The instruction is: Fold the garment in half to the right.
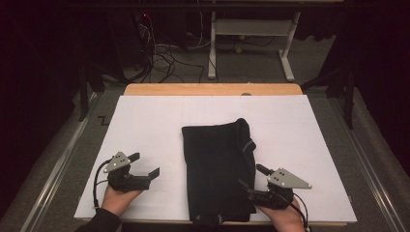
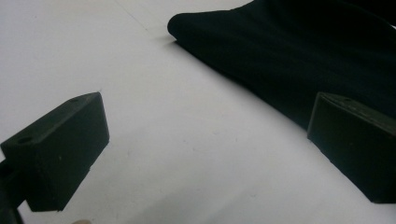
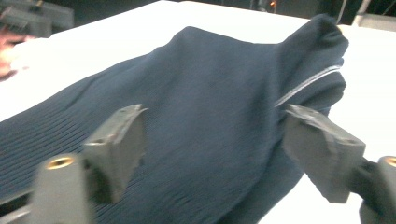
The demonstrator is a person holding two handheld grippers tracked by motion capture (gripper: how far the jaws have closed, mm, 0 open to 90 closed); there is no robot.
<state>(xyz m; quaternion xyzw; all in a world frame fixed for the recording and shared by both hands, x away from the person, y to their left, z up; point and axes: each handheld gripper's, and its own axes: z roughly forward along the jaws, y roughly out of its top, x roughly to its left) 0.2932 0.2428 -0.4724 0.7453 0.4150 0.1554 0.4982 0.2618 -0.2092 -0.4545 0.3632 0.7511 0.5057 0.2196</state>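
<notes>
1. High view: our folded garment (image 1: pixel 218 169) lies mid-sheet (image 1: pixel 145 125), the left gripper (image 1: pixel 146 165) drawn aside.
2. Left gripper view: jaws wide apart over bare sheet, nothing between, garment (image 2: pixel 299 51) beside.
3. Right gripper view: right gripper (image 3: pixel 212 149) released, garment (image 3: pixel 205 102) under its jaws, likely let go after folding.

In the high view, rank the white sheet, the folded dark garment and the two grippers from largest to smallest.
1. White sheet
2. Dark garment
3. Left gripper and right gripper: alike, so unranked.
</notes>
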